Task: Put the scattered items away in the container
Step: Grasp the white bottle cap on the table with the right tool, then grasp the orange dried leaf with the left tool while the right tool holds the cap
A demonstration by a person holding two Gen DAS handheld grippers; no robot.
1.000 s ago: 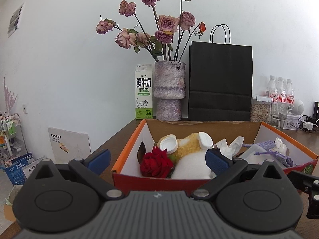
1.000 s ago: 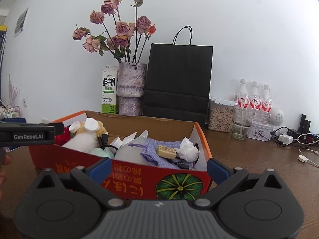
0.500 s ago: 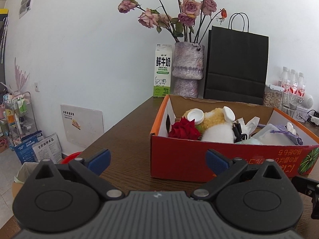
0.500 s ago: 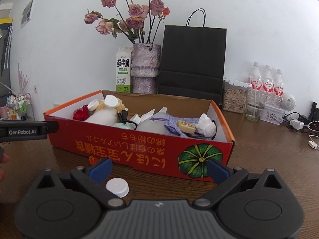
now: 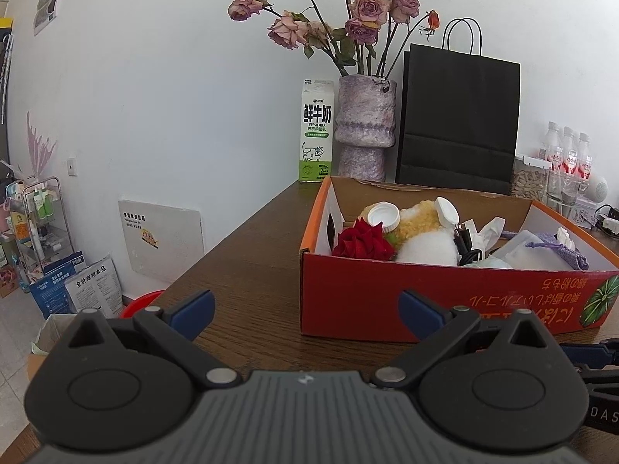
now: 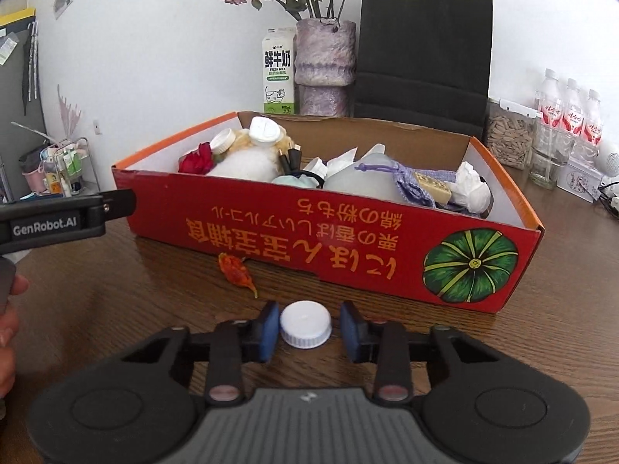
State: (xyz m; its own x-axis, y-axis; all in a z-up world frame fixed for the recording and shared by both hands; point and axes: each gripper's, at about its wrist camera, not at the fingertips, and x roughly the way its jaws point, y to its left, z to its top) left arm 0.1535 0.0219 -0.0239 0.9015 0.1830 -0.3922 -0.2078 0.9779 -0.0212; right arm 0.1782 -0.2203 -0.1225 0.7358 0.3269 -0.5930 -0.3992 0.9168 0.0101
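Bottle cap [image 6: 305, 324], white and round, lies on the wooden table [image 6: 541, 348] in front of the red cardboard box [image 6: 348, 247], just this side of the box's long printed wall. Left of the box, the left gripper [image 5: 305, 307] hovers over bare table by the box's near corner, its jaws spread wide with nothing between them. A dried red chili [image 6: 236, 270] rests against the foot of the box's front wall, a little left of the cap. The right gripper [image 6: 307, 330] sits low in front of the box with the cap between its blue pads [image 6: 269, 328]; the jaws are closing, and a thin gap shows on each side of the cap. Inside the box lie a red rose [image 6: 197, 160], more white caps, a plush toy and a purple pouch [image 6: 416, 185].
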